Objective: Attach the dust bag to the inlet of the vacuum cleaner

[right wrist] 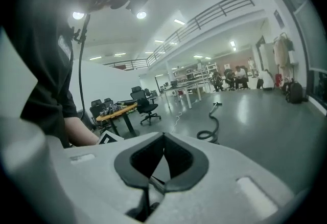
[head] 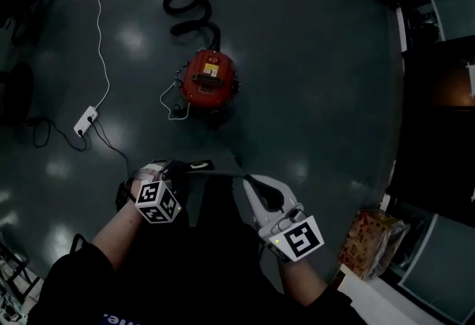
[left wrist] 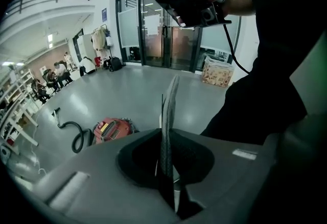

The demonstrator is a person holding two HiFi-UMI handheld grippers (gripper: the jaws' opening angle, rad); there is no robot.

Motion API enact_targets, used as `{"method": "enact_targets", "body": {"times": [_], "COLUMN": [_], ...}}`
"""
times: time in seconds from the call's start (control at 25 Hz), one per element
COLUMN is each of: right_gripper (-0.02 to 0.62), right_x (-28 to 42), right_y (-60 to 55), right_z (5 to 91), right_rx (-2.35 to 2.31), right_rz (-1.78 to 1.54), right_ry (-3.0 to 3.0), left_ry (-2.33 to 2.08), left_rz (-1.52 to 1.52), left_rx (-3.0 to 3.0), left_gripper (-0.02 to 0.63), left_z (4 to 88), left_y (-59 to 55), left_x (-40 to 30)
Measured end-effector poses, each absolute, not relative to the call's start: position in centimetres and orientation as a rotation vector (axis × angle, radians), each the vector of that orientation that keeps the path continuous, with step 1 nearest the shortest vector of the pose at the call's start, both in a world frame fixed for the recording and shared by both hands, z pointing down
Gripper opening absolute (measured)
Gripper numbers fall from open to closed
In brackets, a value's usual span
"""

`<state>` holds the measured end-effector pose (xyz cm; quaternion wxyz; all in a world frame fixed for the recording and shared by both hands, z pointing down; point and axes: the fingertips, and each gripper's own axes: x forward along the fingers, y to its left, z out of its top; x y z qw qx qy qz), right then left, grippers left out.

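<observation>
A red canister vacuum cleaner (head: 209,79) sits on the dark floor ahead, its black hose (head: 189,1) curling away behind it. The vacuum (left wrist: 111,128) also shows small in the left gripper view. Low in the head view both grippers hold a dark dust bag (head: 219,174) stretched between them. My left gripper (head: 191,166) is shut on the bag's thin meshed edge (left wrist: 168,115), which stands upright between its jaws. My right gripper (head: 249,179) is shut, with a thin edge of the bag (right wrist: 153,183) caught at the jaws' base. Below its top edge the bag blends into the person's dark clothing.
A white power strip (head: 85,122) with a white cord lies left of the vacuum. A printed box (head: 367,242) stands at the right by dark furniture and glass doors. Desks and office chairs (right wrist: 145,105) stand farther off.
</observation>
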<state>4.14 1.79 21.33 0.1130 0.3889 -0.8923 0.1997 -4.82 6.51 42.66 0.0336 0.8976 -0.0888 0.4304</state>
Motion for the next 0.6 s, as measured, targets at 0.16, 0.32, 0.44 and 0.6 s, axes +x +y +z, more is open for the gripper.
{"method": "enact_targets", "body": {"times": [0.16,0.32,0.44,0.6], "right_gripper": [0.002,0.002,0.003,0.003], "right_x": [6.5,9.3,10.3,10.4], "right_y": [-0.2,-2.3,-3.8,-6.0], "right_z": [25.1,31.1,35.6,40.6], "right_rx": [1.068,1.017,0.984,0.976], "right_rz": [0.646,0.712,0.732,0.725], "right_ry": [-2.627,-2.597,-2.579,-2.588], "left_ry": [-0.269,-0.271,-0.257,-0.172], "left_rz": [1.350,1.380,1.384,1.381], "left_rx": [2.710,2.665,2.643,2.656], "left_gripper": [0.023,0.023,0.023,0.023], "left_z": [46.3,51.7,55.7,60.0], "left_y": [6.1,4.5,3.1,2.3], "left_x": [-2.9,-0.7,1.0,2.1]}}
